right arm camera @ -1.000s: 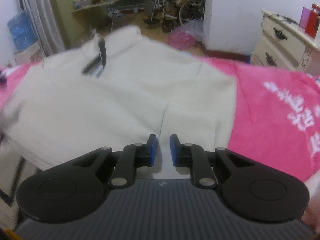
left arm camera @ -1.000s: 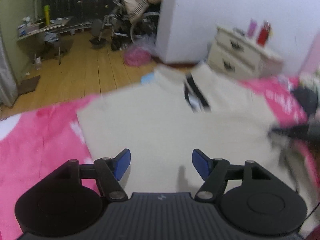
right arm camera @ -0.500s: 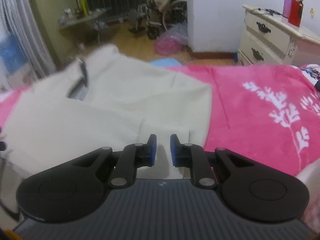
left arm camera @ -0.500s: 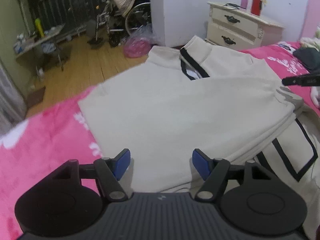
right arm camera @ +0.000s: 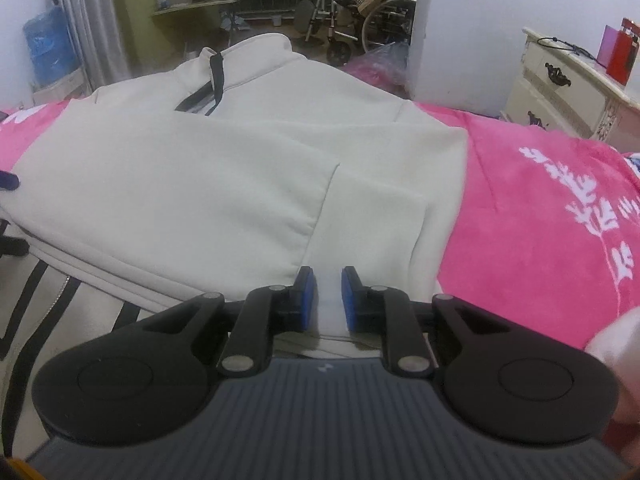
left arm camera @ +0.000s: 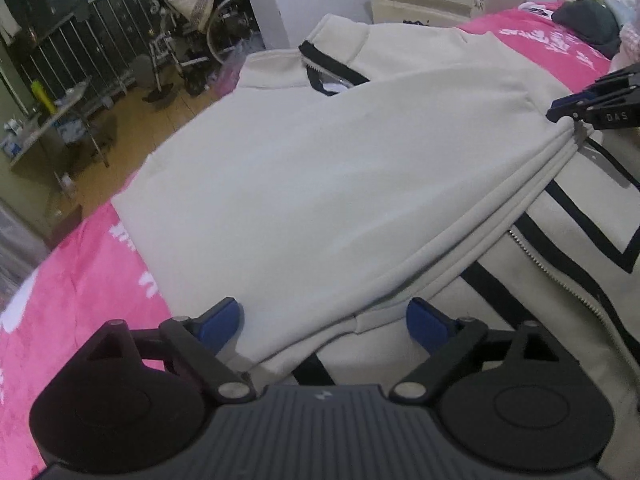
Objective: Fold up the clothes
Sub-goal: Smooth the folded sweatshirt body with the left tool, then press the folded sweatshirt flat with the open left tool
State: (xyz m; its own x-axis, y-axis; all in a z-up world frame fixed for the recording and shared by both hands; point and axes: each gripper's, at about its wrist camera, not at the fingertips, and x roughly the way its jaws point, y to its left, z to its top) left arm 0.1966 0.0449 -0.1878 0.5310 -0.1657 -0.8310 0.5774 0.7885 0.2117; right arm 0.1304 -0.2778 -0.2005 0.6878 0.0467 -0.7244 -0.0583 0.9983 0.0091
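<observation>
Left wrist view: cream jacket lies folded over on the pink blanket, collar at 12 o'clock.
Left gripper: jaws have just been opening wide, folded hem between them, unpressed.
Right gripper: nearly closed, pinching a strip of cream fabric at 6 o'clock.
Risk: lifting the right side alone would likely drag the loose left edge and skew the fold.
Pose: both tilt downward.

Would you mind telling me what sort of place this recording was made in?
Most likely a lived-in bedroom at home. A cream jacket lies on a pink patterned blanket that seems to cover a bed, a cream dresser stands against the wall, and a wheelchair sits on the wooden floor beyond.
</observation>
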